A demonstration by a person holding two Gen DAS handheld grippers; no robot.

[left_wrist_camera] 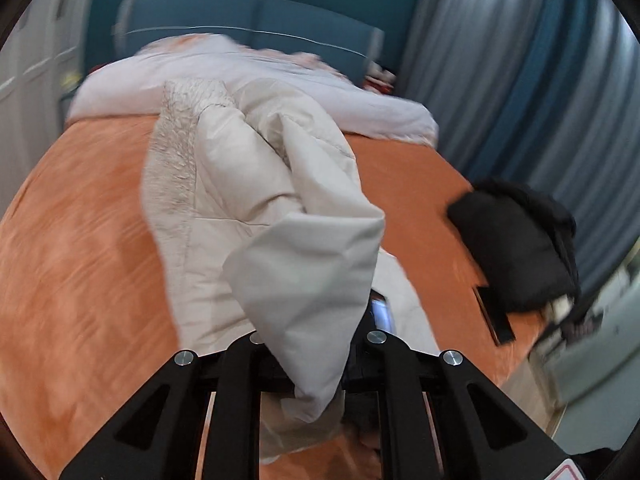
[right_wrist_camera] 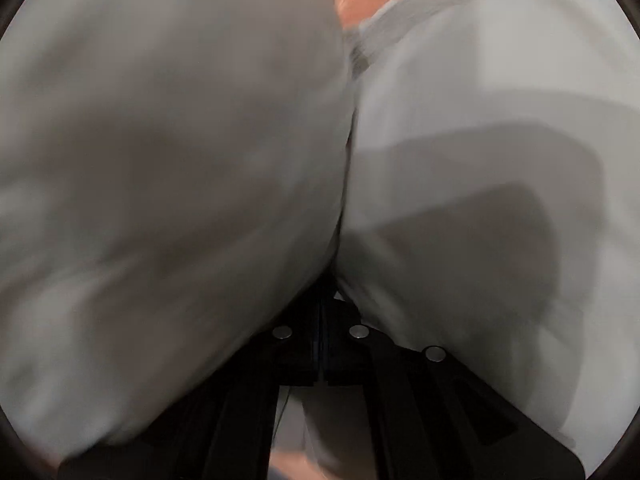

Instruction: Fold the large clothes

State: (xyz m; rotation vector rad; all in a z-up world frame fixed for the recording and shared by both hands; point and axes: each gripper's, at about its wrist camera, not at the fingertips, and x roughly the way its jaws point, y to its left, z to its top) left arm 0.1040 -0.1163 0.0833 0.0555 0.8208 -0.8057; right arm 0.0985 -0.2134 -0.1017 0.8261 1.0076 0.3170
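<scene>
The left gripper (left_wrist_camera: 316, 344) is pinching a puffy end of the big cream coat (left_wrist_camera: 240, 184). The coat is stretching long, straight away from it, across the orange bed (left_wrist_camera: 80, 260). The right gripper (right_wrist_camera: 322, 312) is squeezing the same cloth, pressed very close.

Left wrist view looks down over bed (left_wrist_camera: 80, 240), right wrist view pressed against pale coat (right_wrist_camera: 460, 160), coat shared

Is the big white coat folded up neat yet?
No. The white coat lies rumpled on the orange bed, one part lifted in the left claw.
</scene>
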